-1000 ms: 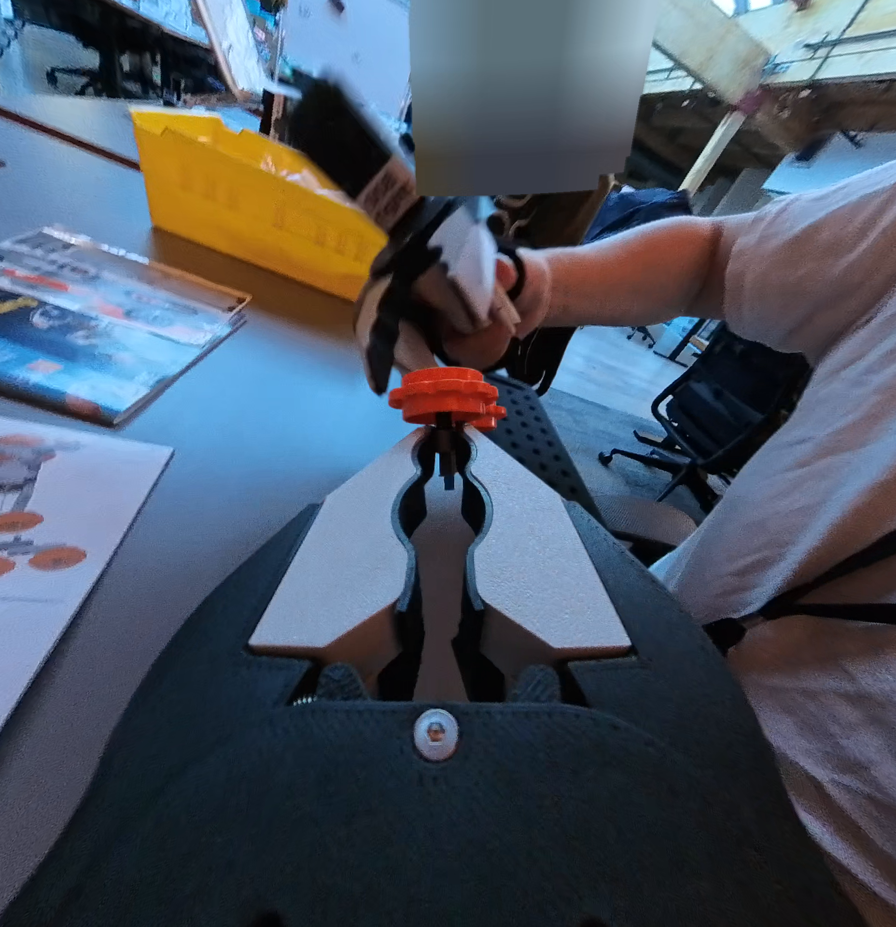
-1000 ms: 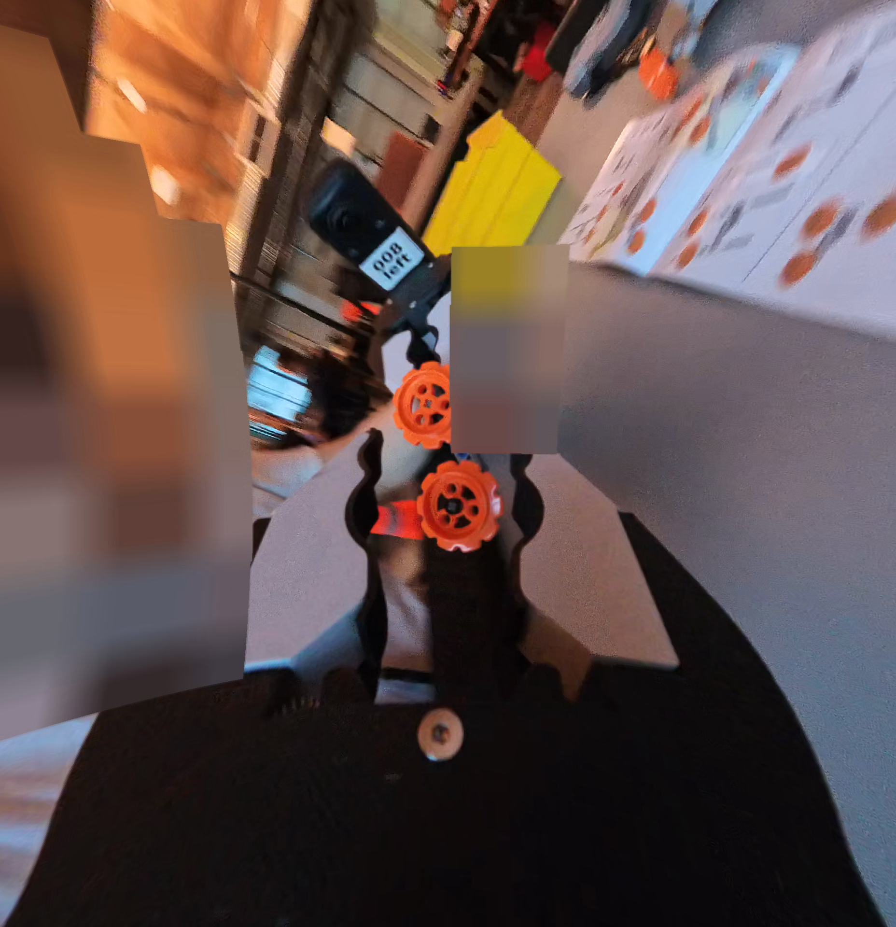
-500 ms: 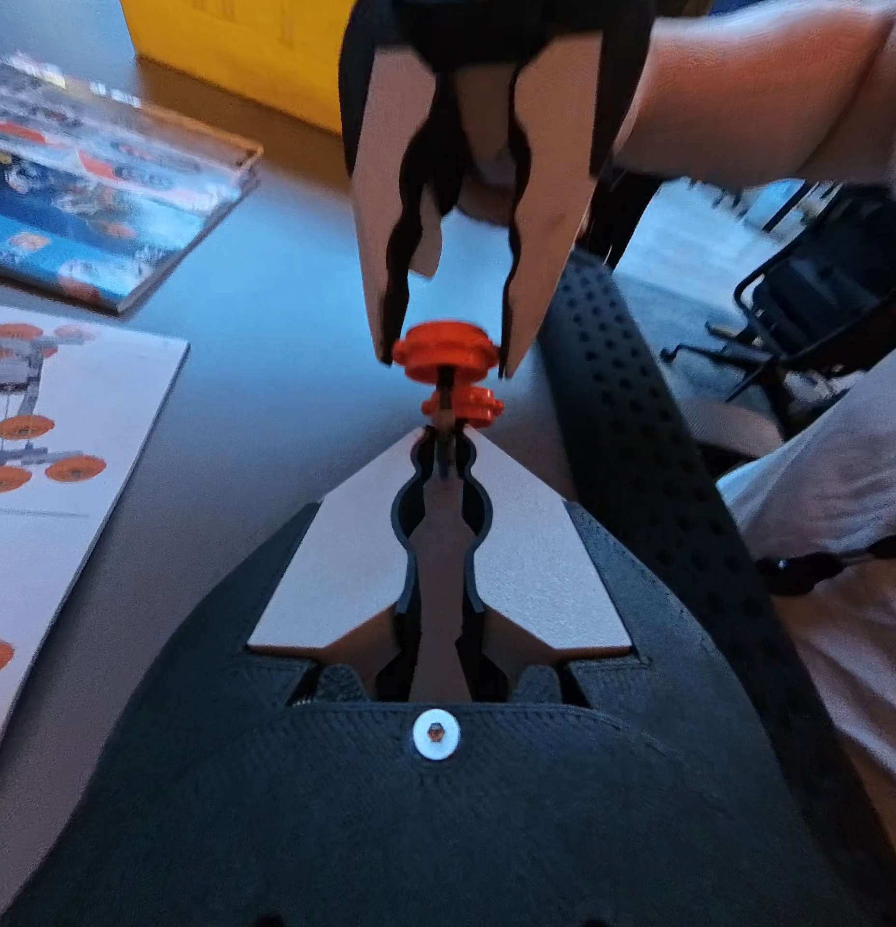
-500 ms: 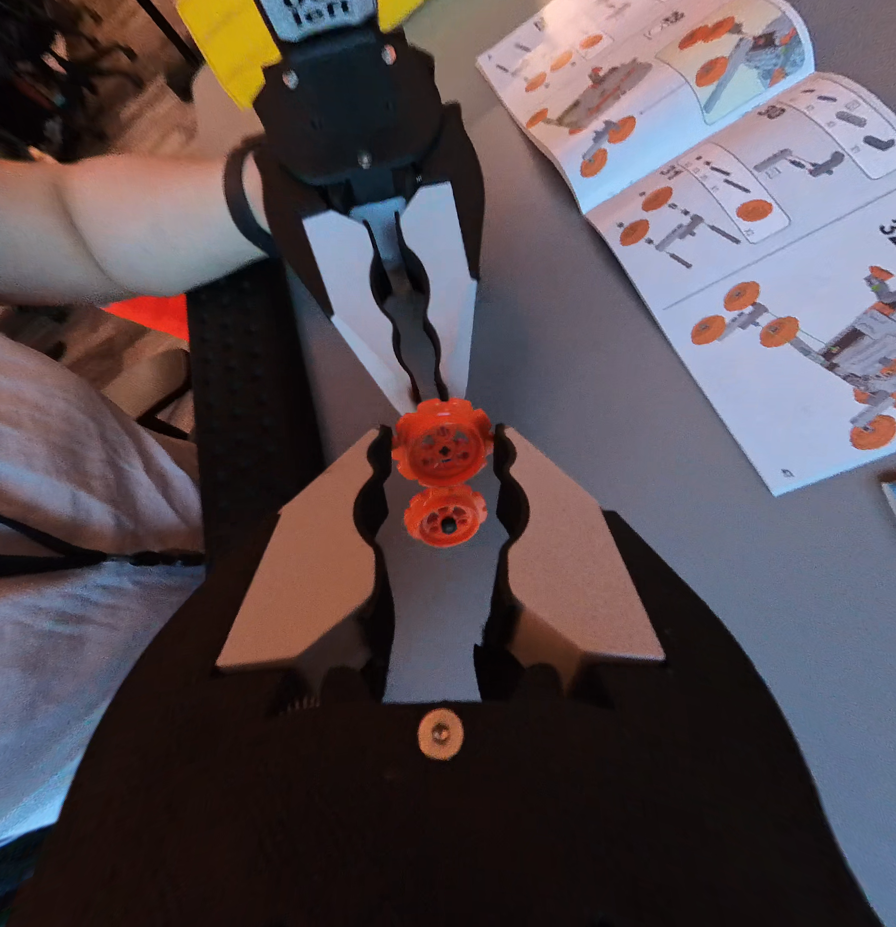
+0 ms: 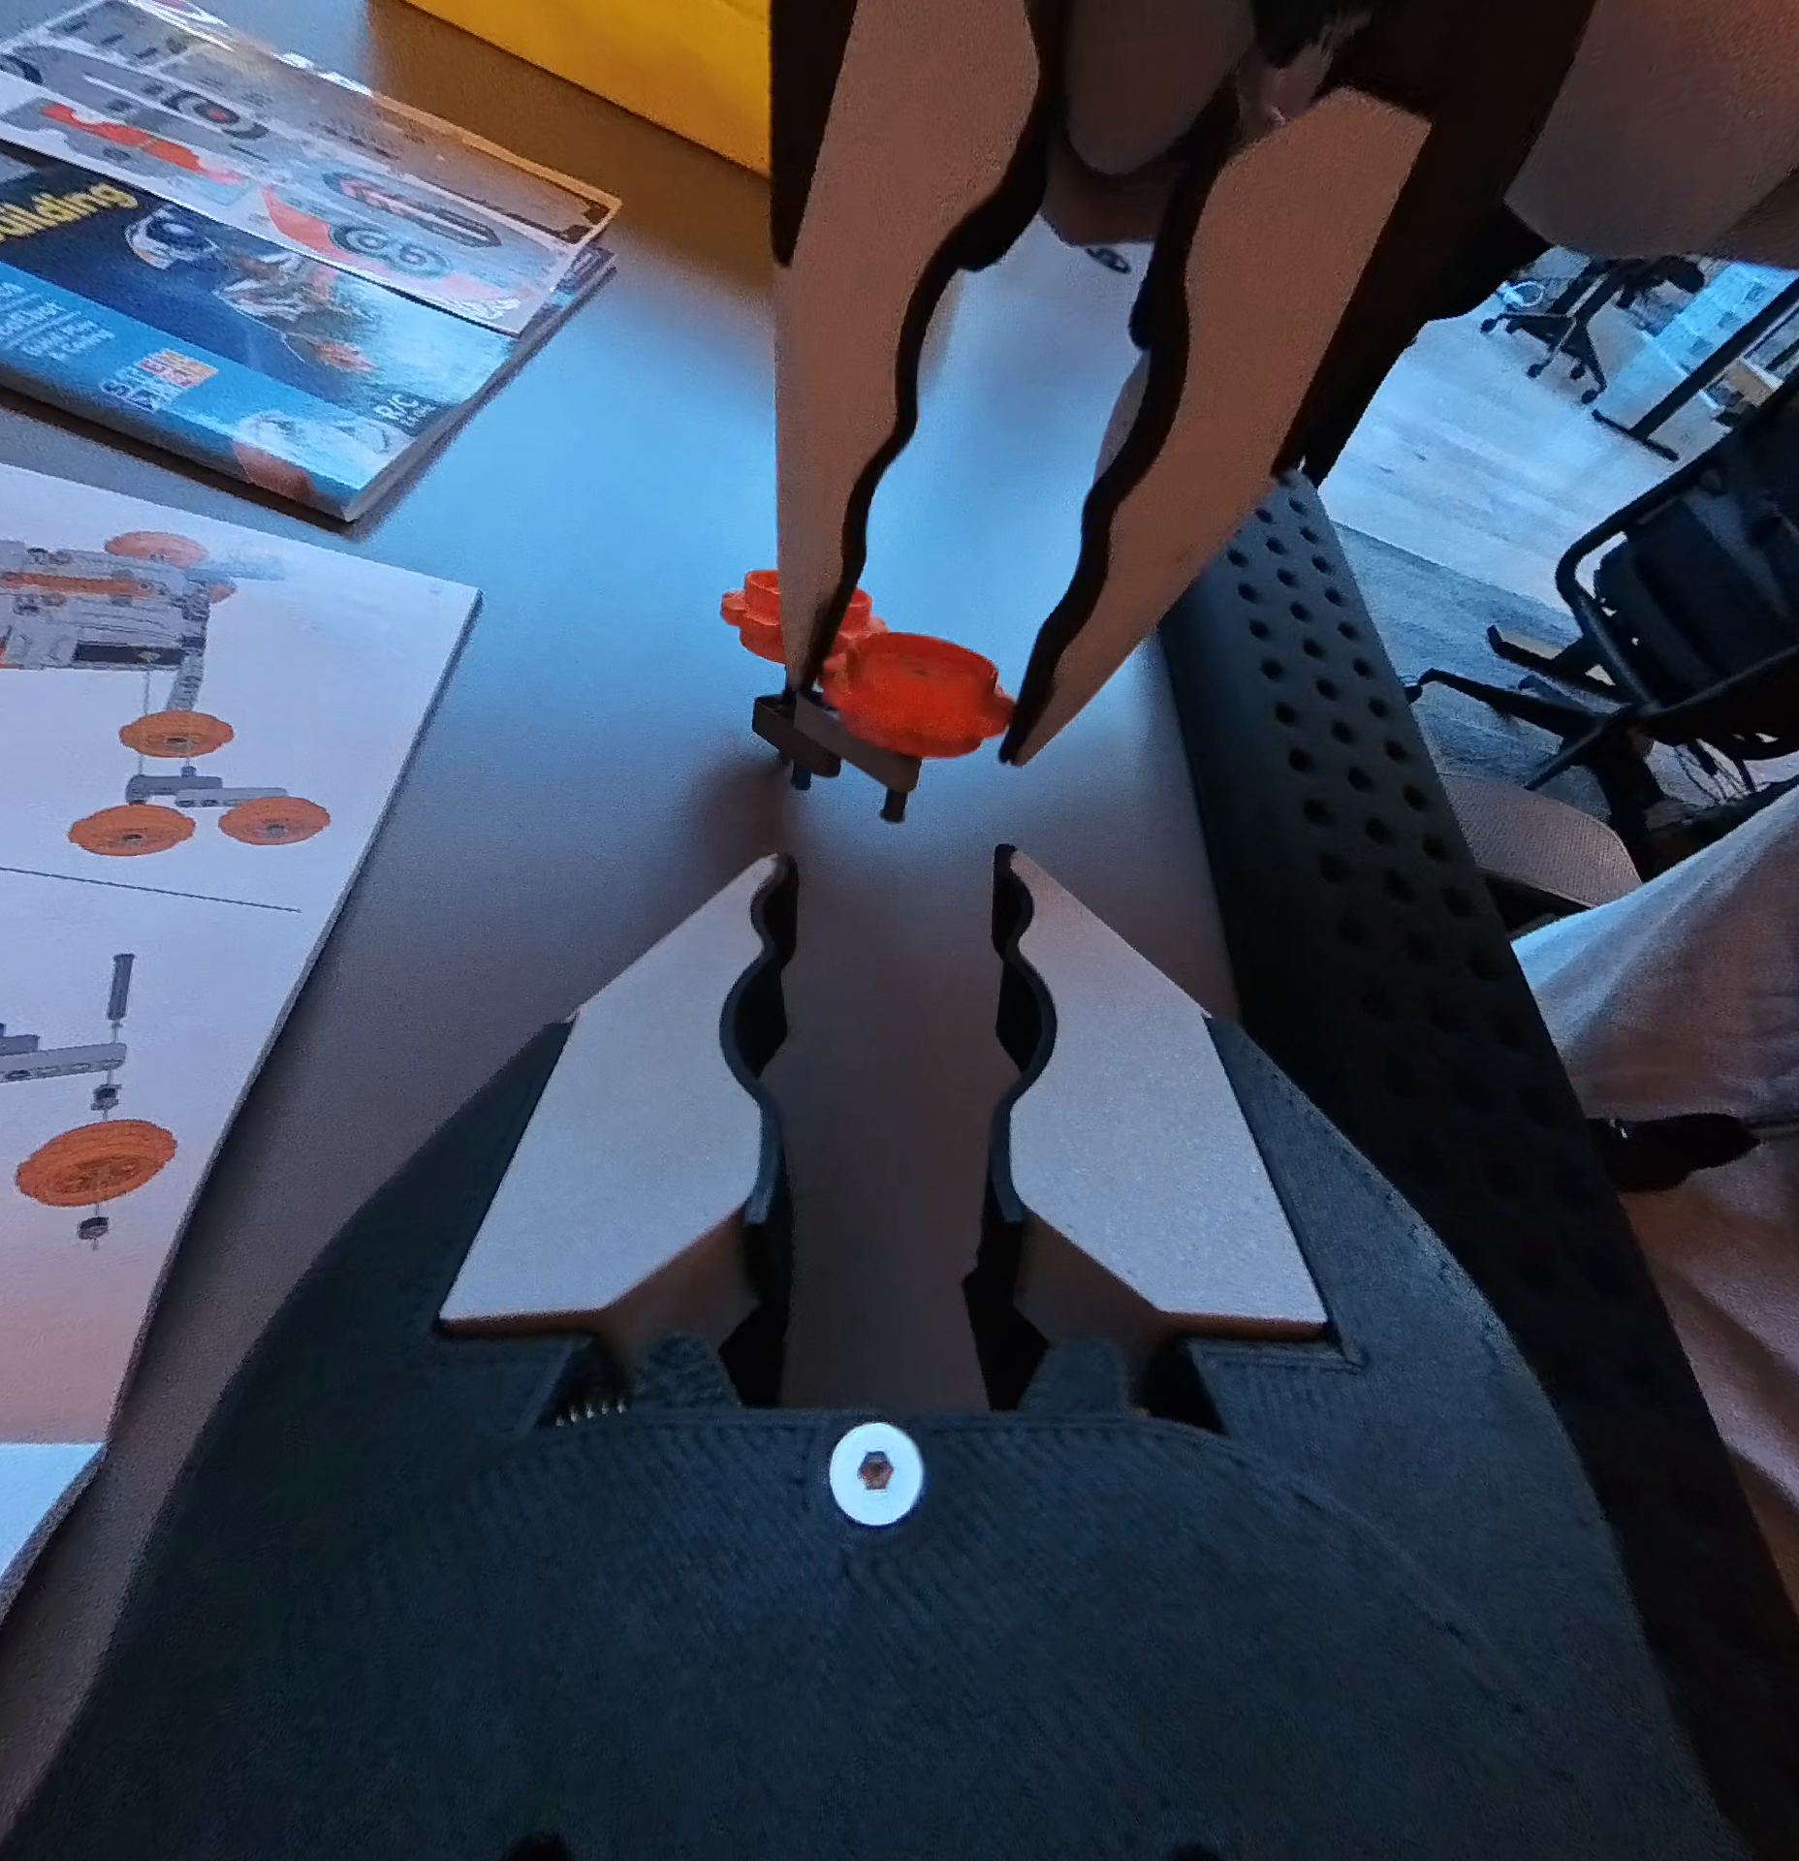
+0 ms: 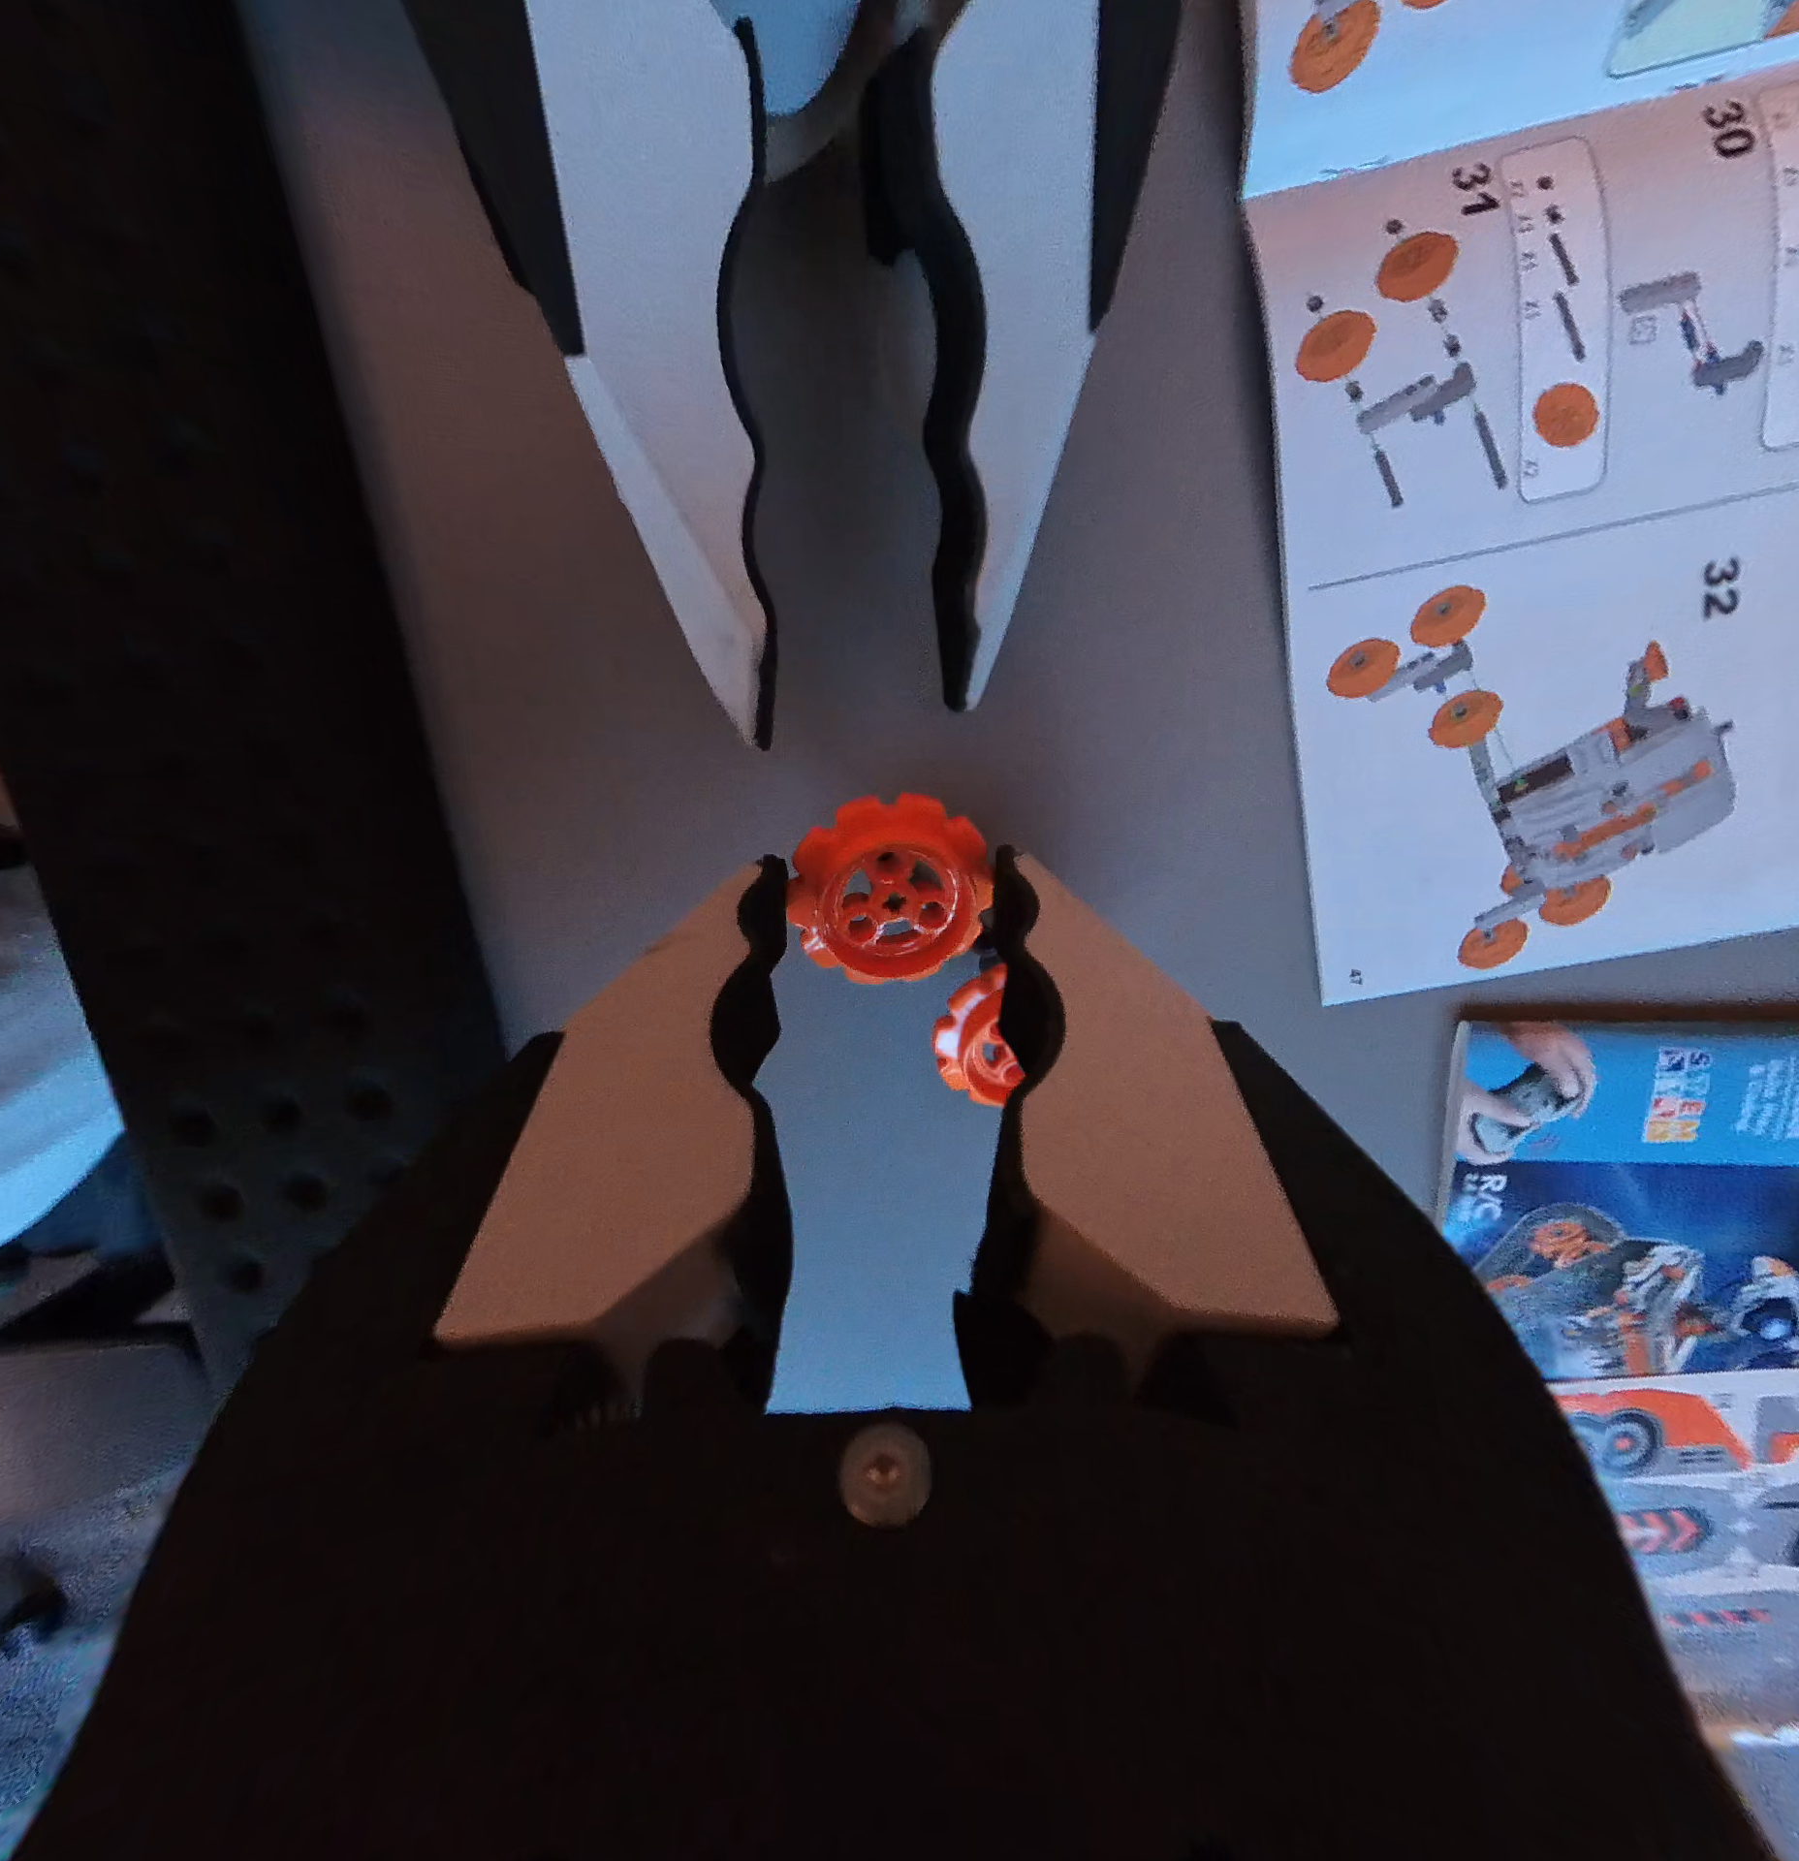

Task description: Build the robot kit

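Observation:
A small assembly of two orange toothed wheels on a dark beam [image 5: 845, 750] with pins hangs just above the grey table [image 5: 573, 564]. My right gripper [image 6: 887, 871] is shut on the nearer orange wheel [image 6: 885, 891], with both pads against its rim. The second wheel [image 6: 976, 1047] hangs beside its right finger. In the left wrist view the right gripper [image 5: 906, 720] comes down from the top and pinches the same wheel [image 5: 911, 695]. My left gripper [image 5: 895, 861] is open and empty, a short way back from the beam. It also shows in the right wrist view [image 6: 860, 710], open.
An open instruction booklet [image 5: 170, 806] lies at the left of the table and shows in the right wrist view [image 6: 1530, 504]. A blue booklet [image 5: 221, 302] and a yellow bin [image 5: 624, 60] lie behind it. A black perforated chair back [image 5: 1379, 906] stands at the table's edge, beside a person's shirt. My two grippers' fingertips are within a few centimetres of each other.
My left gripper was shut on the assembly's dark pin; it has opened and drawn back. My right gripper closed on the orange wheel and now holds the assembly alone.

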A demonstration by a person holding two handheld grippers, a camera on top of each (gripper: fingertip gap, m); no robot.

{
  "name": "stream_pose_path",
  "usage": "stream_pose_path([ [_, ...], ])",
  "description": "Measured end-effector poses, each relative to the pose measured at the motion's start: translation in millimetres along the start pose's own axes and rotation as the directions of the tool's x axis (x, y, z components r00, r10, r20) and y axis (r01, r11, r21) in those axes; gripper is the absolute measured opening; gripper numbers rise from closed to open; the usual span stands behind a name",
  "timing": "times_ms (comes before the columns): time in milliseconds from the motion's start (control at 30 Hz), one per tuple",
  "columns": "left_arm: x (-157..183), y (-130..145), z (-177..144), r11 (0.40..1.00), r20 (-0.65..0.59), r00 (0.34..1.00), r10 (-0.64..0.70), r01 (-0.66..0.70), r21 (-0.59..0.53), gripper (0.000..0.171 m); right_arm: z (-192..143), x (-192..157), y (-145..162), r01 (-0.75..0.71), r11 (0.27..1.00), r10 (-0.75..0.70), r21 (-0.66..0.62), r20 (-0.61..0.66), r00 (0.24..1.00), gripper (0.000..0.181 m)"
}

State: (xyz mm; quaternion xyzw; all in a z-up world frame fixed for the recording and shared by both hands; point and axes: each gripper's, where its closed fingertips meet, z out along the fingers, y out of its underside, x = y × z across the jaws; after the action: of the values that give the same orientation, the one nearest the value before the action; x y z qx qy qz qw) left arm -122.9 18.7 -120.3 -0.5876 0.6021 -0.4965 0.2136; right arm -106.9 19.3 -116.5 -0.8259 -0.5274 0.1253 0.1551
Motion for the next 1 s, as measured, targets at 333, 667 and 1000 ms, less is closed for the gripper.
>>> stream_pose_path([
  [333, -13.1, 20.0, -5.2, 0.993, 0.048, 0.999, -0.015, 0.021, -0.116, 0.041, 24.3, -8.6, -2.7, 0.102, 0.99, -0.103, -0.095, -0.004, 0.995, 0.041],
  [667, -1.4, 24.2, 8.1, 0.988, 0.017, 1.0, 0.008, -0.006, -0.156, 0.042, 12.0, -10.1, 2.1, 0.042, 0.998, -0.043, -0.037, -0.025, 0.999, 0.032],
  [1000, -4.0, 26.3, 19.0, 0.981, 0.101, 0.993, 0.068, -0.049, -0.186, 0.051, 22.7, -6.0, 1.4, -0.448, 0.893, 0.448, 0.038, 0.007, 0.894, 0.032],
])
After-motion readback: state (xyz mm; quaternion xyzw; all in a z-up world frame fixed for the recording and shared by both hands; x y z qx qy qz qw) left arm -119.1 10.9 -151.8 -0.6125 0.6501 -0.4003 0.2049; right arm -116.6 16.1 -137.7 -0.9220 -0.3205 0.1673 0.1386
